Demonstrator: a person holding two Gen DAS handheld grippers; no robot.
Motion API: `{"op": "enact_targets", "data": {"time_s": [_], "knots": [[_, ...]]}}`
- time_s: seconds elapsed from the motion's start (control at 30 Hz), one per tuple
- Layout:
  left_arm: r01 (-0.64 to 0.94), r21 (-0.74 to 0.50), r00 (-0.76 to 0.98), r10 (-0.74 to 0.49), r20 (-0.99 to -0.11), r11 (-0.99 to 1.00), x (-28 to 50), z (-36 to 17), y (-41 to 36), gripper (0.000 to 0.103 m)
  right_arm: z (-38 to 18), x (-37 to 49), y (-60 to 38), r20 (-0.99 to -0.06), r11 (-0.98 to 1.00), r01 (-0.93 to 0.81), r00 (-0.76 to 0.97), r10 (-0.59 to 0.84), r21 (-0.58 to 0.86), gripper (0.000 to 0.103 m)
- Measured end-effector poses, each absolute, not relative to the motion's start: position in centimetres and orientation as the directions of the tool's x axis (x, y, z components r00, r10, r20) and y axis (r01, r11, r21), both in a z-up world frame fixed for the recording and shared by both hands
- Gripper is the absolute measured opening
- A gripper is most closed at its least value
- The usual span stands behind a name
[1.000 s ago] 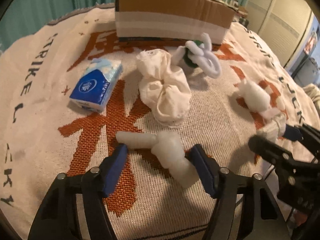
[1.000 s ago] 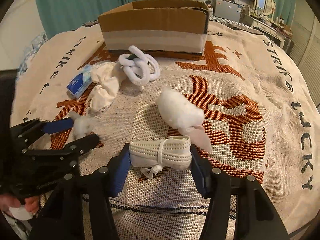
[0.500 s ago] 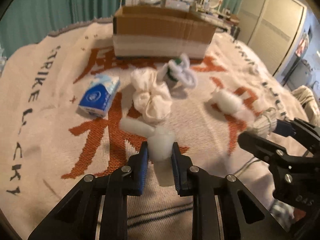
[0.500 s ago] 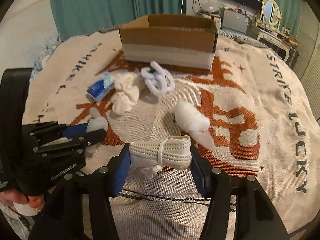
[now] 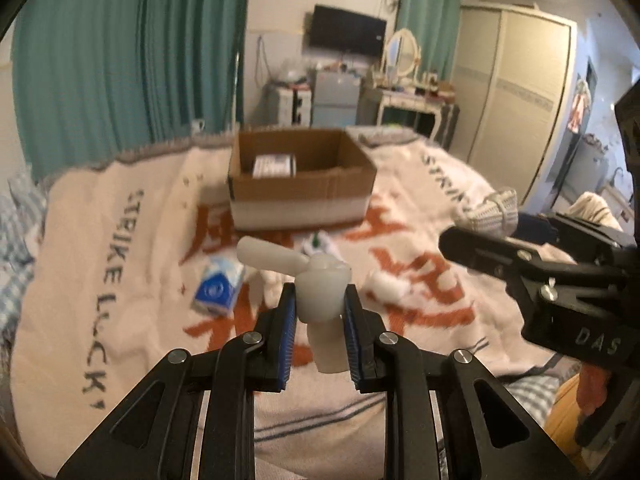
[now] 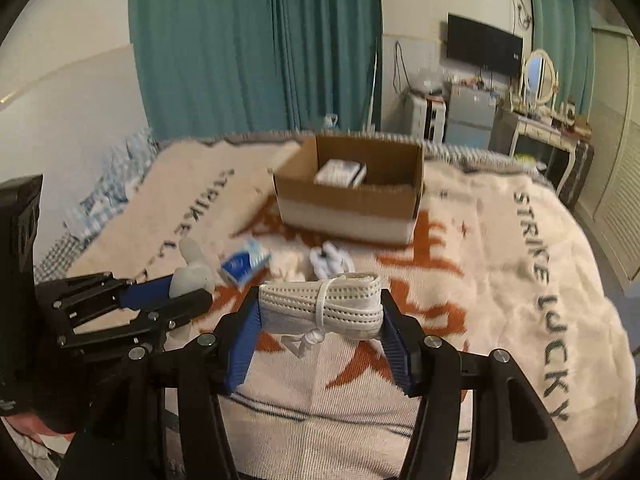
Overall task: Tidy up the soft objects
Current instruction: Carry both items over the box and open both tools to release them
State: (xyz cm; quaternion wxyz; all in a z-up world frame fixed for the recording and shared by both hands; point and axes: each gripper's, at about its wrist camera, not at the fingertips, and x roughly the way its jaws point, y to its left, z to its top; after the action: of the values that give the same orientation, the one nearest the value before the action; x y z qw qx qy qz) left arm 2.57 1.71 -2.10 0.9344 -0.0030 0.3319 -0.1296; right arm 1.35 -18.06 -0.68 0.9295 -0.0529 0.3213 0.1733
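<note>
- left gripper [image 5: 319, 312] clenched on white soft toy [image 5: 320, 292], pinched between both blue pads; toy's stubby arm [image 5: 268, 255] sticks up-left past the fingertips, its lower end hangs below the pads
- toy is held in the air above the blanket [image 5: 120, 280], on the near side of the cardboard box [image 5: 300, 184]
- right gripper [image 6: 320, 314] grasping rolled white mask [image 6: 320, 306] crosswise between its pads, strap wrapped around the middle, knot dangling under it
- mask is also lifted off the blanket, near side of the box, to the right of the left gripper
- box is open, sits on the blanket well beyond both grippers; a flat white pack [image 6: 340, 172] lies inside at its far wall
- on the blanket between box and grippers: blue tissue pack [image 5: 218, 286], white cord bundle [image 6: 330, 262], white fluffy lump [image 5: 386, 286]; blurred
- white cloth partly hidden behind the toy, near the tissue pack
</note>
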Motion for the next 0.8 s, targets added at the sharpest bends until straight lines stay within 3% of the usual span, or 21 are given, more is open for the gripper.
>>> {"op": "enact_targets", "data": {"time_s": [0.4, 0.8], "knots": [[0.272, -0.029, 0.797, -0.242, -0.554, 0.962, 11.9, 1.7, 0.8, 0.022, 6.1, 10.5, -17.3, -0.511, 0.926, -0.377, 0.801, 0.313, -0.023, 0.055], [0.254, -0.012, 0.766, -0.209, -0.609, 0.967, 26.6, -2.5, 0.8, 0.022, 0.8, 26.6, -18.1, -0.586, 0.935, -0.352, 0.753, 0.3, 0.027, 0.056]]}}
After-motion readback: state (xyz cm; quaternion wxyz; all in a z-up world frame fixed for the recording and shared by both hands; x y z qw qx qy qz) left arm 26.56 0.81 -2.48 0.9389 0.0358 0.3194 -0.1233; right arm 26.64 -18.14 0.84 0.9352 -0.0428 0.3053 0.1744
